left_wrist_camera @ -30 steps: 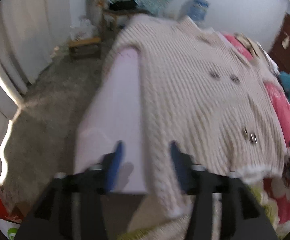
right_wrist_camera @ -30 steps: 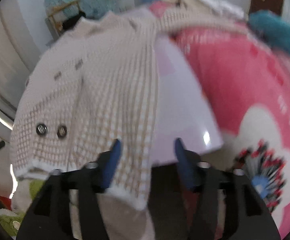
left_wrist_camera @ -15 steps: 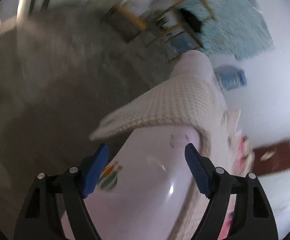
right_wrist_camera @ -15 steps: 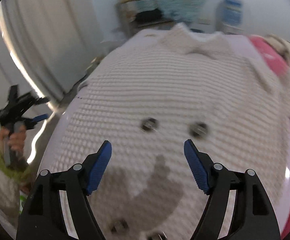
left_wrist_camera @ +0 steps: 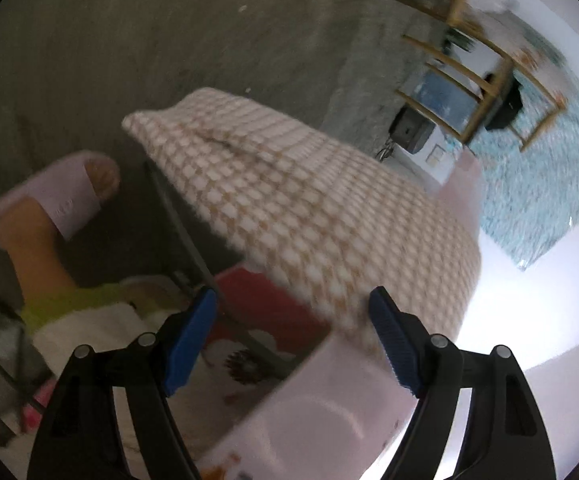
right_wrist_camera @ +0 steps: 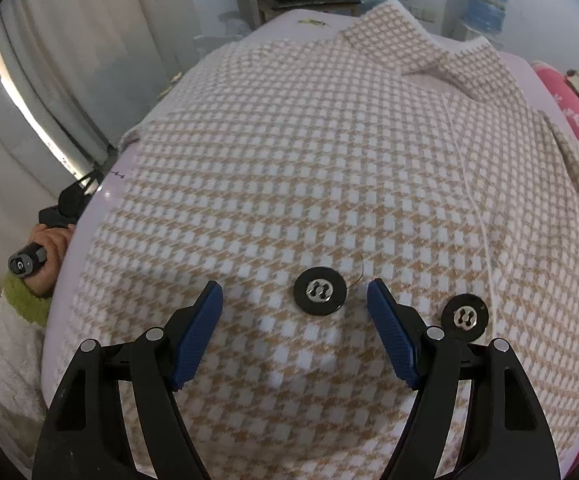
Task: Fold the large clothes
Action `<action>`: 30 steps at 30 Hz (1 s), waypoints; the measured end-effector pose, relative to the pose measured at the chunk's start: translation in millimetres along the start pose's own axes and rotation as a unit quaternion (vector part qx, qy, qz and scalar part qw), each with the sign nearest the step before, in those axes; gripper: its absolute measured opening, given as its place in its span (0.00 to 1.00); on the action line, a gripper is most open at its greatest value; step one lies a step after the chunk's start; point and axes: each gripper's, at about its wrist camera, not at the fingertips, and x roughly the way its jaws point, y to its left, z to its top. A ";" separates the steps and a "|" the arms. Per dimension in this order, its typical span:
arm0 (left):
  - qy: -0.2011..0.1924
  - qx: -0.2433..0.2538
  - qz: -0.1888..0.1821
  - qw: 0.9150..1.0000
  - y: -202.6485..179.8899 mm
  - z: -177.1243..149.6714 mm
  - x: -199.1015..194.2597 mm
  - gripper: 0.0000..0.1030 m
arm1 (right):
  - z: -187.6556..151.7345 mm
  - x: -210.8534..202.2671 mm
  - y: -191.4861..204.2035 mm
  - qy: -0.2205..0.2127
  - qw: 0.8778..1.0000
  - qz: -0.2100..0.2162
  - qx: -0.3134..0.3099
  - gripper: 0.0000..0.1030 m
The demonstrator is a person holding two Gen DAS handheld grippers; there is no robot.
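Note:
A beige-and-white houndstooth coat [right_wrist_camera: 329, 160] lies spread front-up over the pale table [right_wrist_camera: 103, 216]. My right gripper [right_wrist_camera: 294, 304] hovers open just above it, one black button [right_wrist_camera: 319, 290] showing between its fingers and a second button [right_wrist_camera: 464, 317] to the right. Neither pad touches the cloth. One sleeve [left_wrist_camera: 289, 200] hangs off the table's edge [left_wrist_camera: 369, 420]. My left gripper [left_wrist_camera: 293, 312] is open beside that edge, rolled sideways, with the sleeve just beyond its fingertips and nothing between them. The hand [right_wrist_camera: 49, 252] holding it shows at the table's left side.
A foot in a pale slipper [left_wrist_camera: 61, 196] stands on the grey floor by the table leg. Something red [left_wrist_camera: 273, 308] sits under the table. A wooden chair [left_wrist_camera: 469, 72] stands further off. A pink blanket [right_wrist_camera: 577, 112] lies along the coat's right side, and curtains [right_wrist_camera: 69, 60] hang at left.
My left gripper dropped from above the table to beside its edge, rolled over and opened wider. My right gripper swung left from the coat's edge to above its buttons and moved closer.

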 end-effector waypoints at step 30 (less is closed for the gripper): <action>-0.362 0.480 0.175 0.779 -261.2 -192.1 -71.4 0.04 | -17.8 -62.0 -37.1 -0.121 0.991 -0.053 0.022 0.69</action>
